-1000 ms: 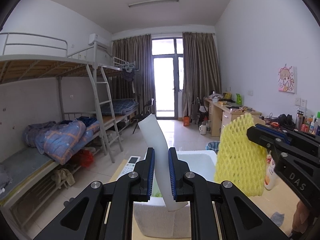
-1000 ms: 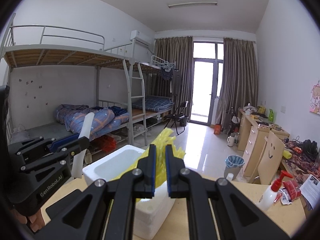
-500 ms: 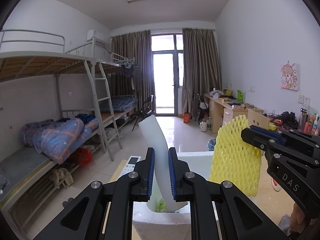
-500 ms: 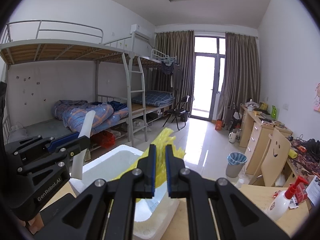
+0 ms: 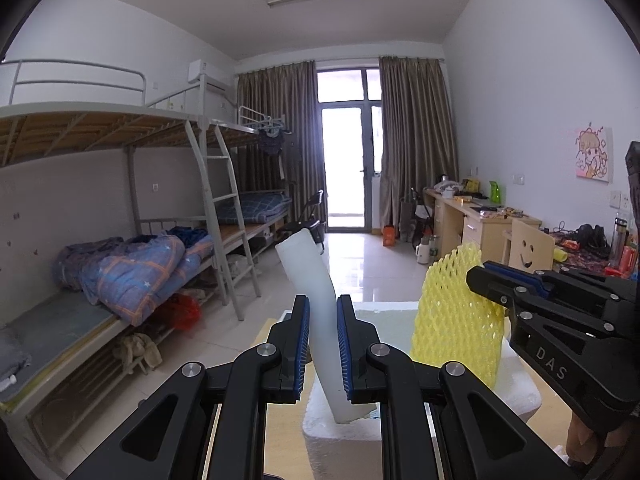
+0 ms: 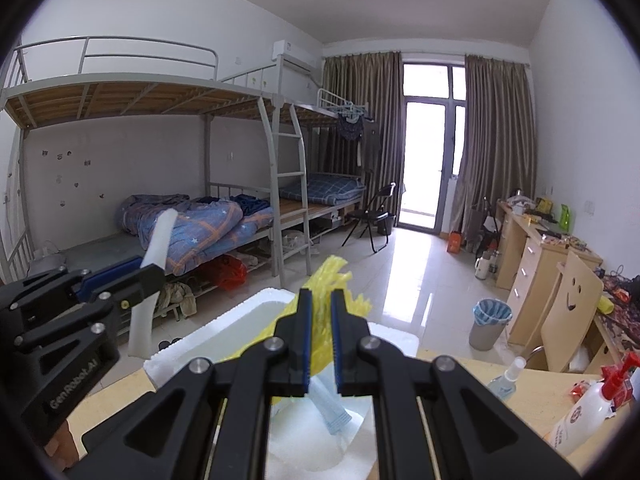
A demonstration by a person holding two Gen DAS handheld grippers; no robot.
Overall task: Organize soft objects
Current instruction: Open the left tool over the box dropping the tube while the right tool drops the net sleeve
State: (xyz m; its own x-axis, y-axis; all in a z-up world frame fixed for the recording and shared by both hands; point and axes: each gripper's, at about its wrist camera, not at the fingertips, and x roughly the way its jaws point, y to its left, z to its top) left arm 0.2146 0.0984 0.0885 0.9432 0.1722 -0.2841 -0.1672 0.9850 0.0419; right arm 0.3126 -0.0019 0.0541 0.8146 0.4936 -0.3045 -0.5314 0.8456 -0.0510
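Observation:
In the left wrist view my left gripper (image 5: 322, 308) is shut on a white foam strip (image 5: 308, 272) that stands up tilted between the blue pads. Its lower end hangs over the white foam box (image 5: 520, 392). To the right, my right gripper (image 5: 480, 280) holds a yellow foam net (image 5: 456, 320) above the same box. In the right wrist view my right gripper (image 6: 321, 300) is shut on the yellow foam net (image 6: 332, 272), over the open foam box (image 6: 248, 308). A blue-and-white packet (image 6: 332, 412) lies inside. The left gripper (image 6: 154, 276) with the white strip (image 6: 160, 236) is at the left.
The box sits on a wooden table (image 6: 460, 364) with a small spray bottle (image 6: 506, 376) and a red-pump bottle (image 6: 580, 412) at the right. Bunk beds (image 6: 200, 220) line the left wall. Desks (image 6: 536, 248), a smiley chair (image 6: 572, 308) and a bin (image 6: 490, 322) stand on the right.
Both grippers have moved forward over the foam box, each still holding its piece. The box has slid lower and closer in both views, and the remote on the table has left the left view.

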